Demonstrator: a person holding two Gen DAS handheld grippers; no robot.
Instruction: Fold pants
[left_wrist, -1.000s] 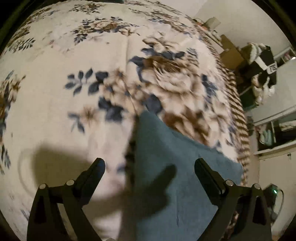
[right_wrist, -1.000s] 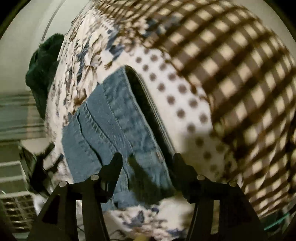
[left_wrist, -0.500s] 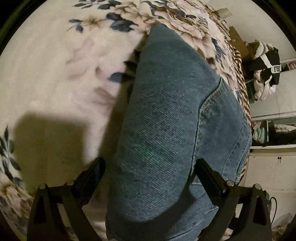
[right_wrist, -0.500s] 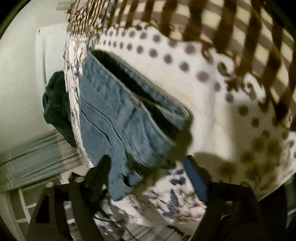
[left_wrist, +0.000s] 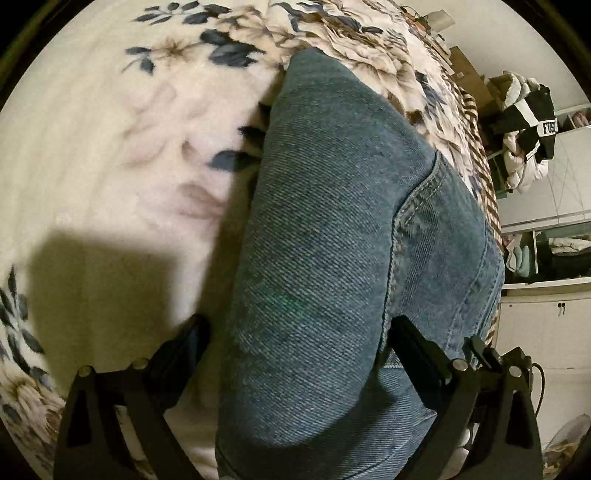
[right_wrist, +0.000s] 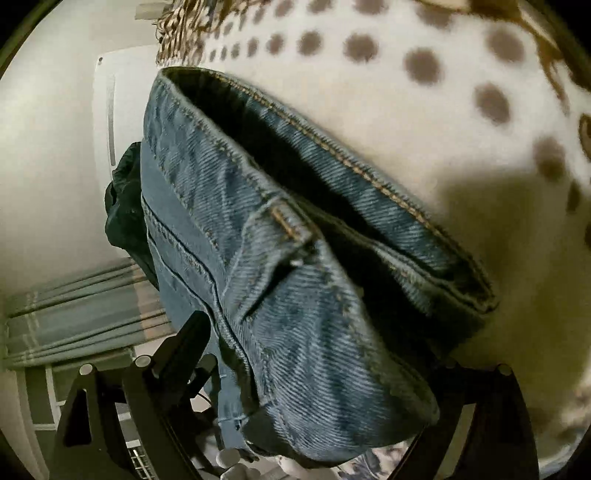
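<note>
Item: jeans (left_wrist: 332, 258), folded, on floral blanket (left_wrist: 110, 129). Left gripper (left_wrist: 295, 328): jaws apart, straddling folded leg. Right gripper (right_wrist: 314, 354): jaws apart around waistband (right_wrist: 332, 166). Advice: seat both deeply, close on all layers together, then lift evenly.

Folded jeans (left_wrist: 332, 258) lie on the floral bedspread (left_wrist: 110, 147).

The pants (left_wrist: 332, 258) are blue denim with tan stitching. At ten o'clock the blanket (left_wrist: 110, 129) is cream with navy-and-brown flowers; in the right view, brown dots on cream at one o'clock.
</note>
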